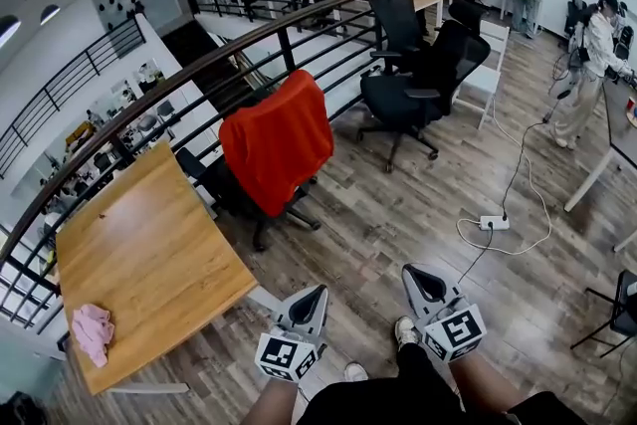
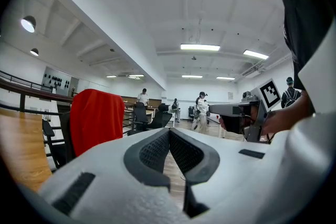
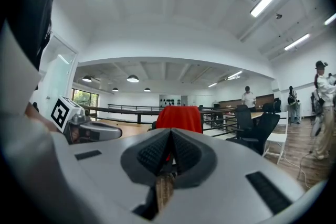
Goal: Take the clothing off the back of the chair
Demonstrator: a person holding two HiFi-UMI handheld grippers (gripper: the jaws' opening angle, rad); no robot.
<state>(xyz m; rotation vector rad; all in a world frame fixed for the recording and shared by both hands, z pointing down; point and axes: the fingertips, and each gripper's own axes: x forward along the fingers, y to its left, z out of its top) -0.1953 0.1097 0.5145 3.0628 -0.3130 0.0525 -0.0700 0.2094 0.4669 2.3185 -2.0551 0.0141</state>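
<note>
We held both grippers low in front of us, the left gripper (image 1: pixel 317 299) and the right gripper (image 1: pixel 416 279), each with its jaws pressed together and nothing between them. The red garment (image 1: pixel 277 142) hung draped over the back of the black office chair (image 1: pixel 261 212), well ahead of us, just beside the wooden table (image 1: pixel 149 254), with the railing (image 1: pixel 204 65) behind it. We judged that shut jaws would only push the cloth, so they had to part first. The chair looked to stand on a wheeled base, so a sideways tug could roll or swivel it into the table. Pinching a thin edge risked the garment slipping to the floor.
</note>
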